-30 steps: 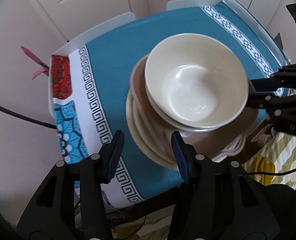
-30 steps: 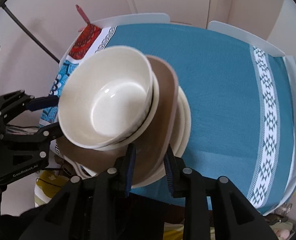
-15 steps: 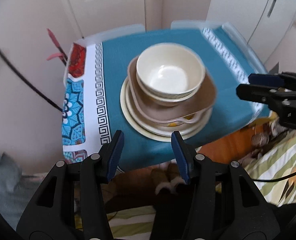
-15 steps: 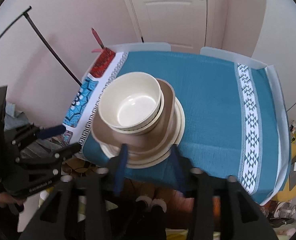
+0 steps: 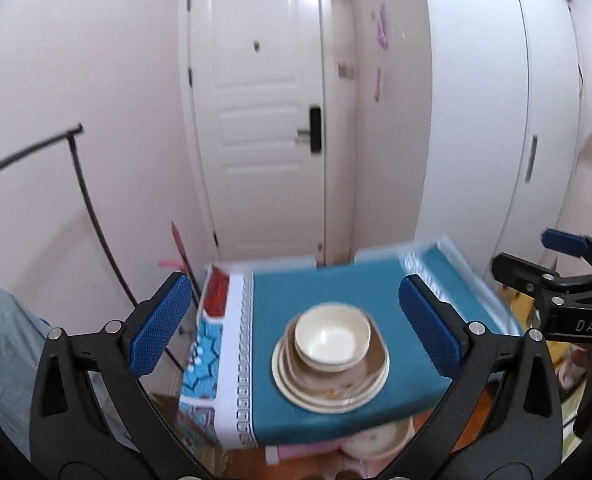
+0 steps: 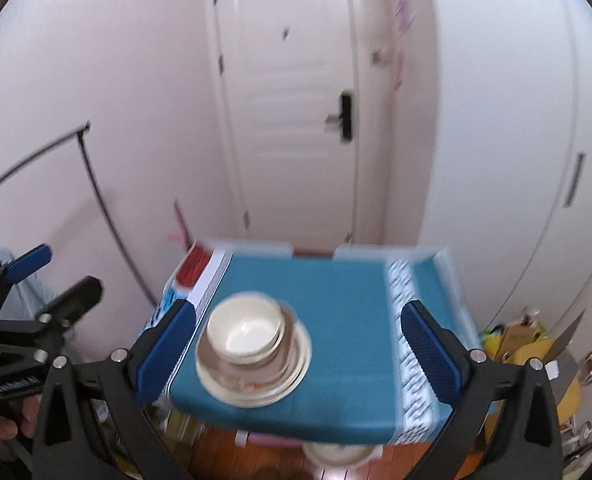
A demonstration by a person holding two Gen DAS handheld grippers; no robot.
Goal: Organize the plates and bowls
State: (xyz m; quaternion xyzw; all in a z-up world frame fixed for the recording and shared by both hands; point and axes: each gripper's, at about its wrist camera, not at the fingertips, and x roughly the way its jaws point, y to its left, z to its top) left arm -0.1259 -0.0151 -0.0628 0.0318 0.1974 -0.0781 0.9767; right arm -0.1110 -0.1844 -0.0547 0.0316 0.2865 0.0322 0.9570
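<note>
Crockery is being shown gathered into one stack (image 5: 330,364) on the teal cloth of the small table (image 5: 335,288), towards its near edge and somewhat left of the middle. At the top a cream bowl (image 5: 332,338) is being carried inside a second bowl whose rim is just showing beneath it; under these a brown squarish dish (image 5: 369,364) is lying, and at the bottom cream round plates (image 5: 296,384) are being counted as perhaps three (the rims are blurred, so the count is uncertain). No other plate or bowl is being seen loose on the cloth, so the stacking is being judged as finished or nearly so; whether the stack is meant to be carried elsewhere cannot be told. A pale basin-like thing (image 5: 369,442) is being glimpsed on the floor under the table, and it cannot be said whether it belongs to the task.

Both tongs are being held well back from and above the stack, apart from it. The left gripper (image 5: 296,326) is being shown released, its blue pads spread wide with nothing between them, its jaws having just been opening. The right gripper (image 6: 296,348) is being shown in the same released state, jaws likewise just opened and empty.

Beyond the table a white door (image 5: 256,120) and a white wardrobe (image 5: 535,120) to the right are standing.
</note>
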